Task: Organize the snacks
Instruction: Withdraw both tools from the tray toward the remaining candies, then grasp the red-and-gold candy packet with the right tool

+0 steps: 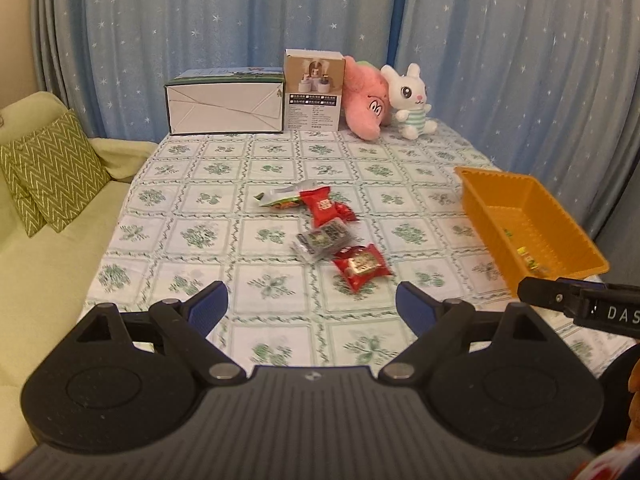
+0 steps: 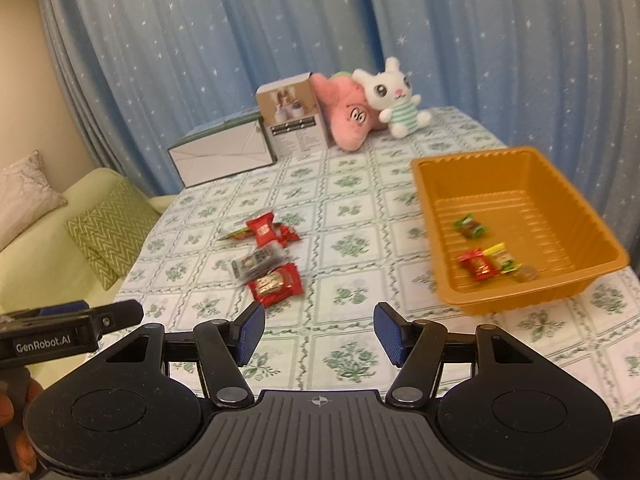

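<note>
Orange plastic, a ribbed tray (image 2: 560,184), is sitting on the right side of the desk (image 2: 360,208), which is wearing a green-flowered checked cloth. Inside the tray a few snacks are lying: a green candy (image 2: 469,227) toward the far end, and a red packet (image 2: 476,265) touching a yellow packet (image 2: 503,258) nearer the front wall.

Loose snacks are lying in a cluster mid-desk, well apart from the tray: a silver-green pouch (image 1: 282,197) farthest back, a red pack (image 1: 322,210) overlapping it, a clear grey pack (image 1: 323,242) in front of that, and a red square pack (image 1: 362,266) nearest.

Both grippers are hovering over the near edge of the desk, pointing toward the cluster. The left gripper (image 1: 312,308) is standing wide open with nothing between its blue pads. The right gripper (image 2: 319,332) is standing about half open, also holding nothing.

Along the far edge a white box (image 1: 226,106), a tall carton (image 1: 314,94), a pink plush (image 1: 366,104) and a white bunny (image 1: 412,100) are lining up before a blue starred curtain (image 1: 240,20). A pale green sofa (image 1: 48,260) with a zigzag cushion (image 1: 52,172) is sitting to the left.
</note>
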